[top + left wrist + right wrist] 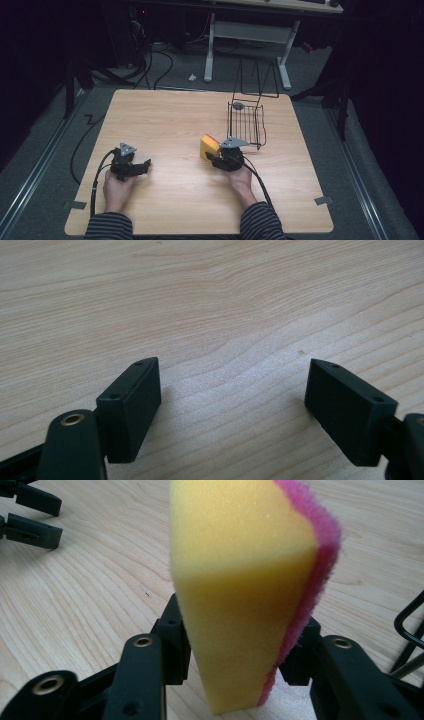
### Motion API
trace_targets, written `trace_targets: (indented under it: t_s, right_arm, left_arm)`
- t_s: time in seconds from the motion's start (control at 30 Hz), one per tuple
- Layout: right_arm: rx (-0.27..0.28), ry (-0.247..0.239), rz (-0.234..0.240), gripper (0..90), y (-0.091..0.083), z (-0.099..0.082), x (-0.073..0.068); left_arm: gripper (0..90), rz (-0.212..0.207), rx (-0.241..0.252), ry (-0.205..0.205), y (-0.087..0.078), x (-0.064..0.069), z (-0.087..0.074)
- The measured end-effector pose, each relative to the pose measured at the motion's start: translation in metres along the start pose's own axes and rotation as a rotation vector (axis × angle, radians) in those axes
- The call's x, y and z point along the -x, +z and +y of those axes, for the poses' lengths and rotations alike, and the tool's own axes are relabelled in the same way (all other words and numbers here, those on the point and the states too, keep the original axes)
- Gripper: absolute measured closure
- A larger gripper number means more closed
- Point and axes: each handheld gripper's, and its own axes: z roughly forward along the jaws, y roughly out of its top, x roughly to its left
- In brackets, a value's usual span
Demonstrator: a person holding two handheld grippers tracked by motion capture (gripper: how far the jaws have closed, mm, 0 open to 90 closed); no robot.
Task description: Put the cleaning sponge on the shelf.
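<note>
A yellow sponge (210, 146) with a pink scouring side stands on edge just above the wooden table (170, 115), near its middle. My right gripper (213, 156) is shut on it; in the right gripper view both jaws press the sponge (240, 580) from either side, at the right gripper (240, 652). My left gripper (142, 165) rests low at the table's left front. In the left gripper view it is open (232, 405), with bare wood between its jaws. Its fingers (31, 530) also appear far off in the right gripper view.
A black wire basket (246, 124) with a raised handle stands just right of and behind the sponge; its wire (409, 630) shows at the right gripper view's edge. A small grey disc (238, 106) lies at the basket's back corner. A desk frame (247, 35) stands on the floor beyond.
</note>
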Motion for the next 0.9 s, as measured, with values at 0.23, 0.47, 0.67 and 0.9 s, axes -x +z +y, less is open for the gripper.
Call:
trace_targets:
  t_s: [0.23,0.47,0.67,0.9]
  right_arm:
    - [0.011,-0.025,0.0,60.6,-0.002,0.001,-0.002]
    - [0.025,-0.026,0.015,60.8,-0.007,0.003,-0.003]
    - [0.026,-0.03,0.024,60.8,-0.01,0.004,-0.004]
    - [0.034,-0.028,0.039,60.7,-0.017,0.006,-0.005]
  left_arm:
    - [23.1,0.0,0.0,0.0,0.0,0.0,0.0]
    - [23.1,0.0,0.0,0.0,0.0,0.0,0.0]
    - [23.0,0.0,-0.001,0.001,0.0,0.0,0.0]
    - [23.0,0.0,0.0,0.0,0.0,0.0,0.0]
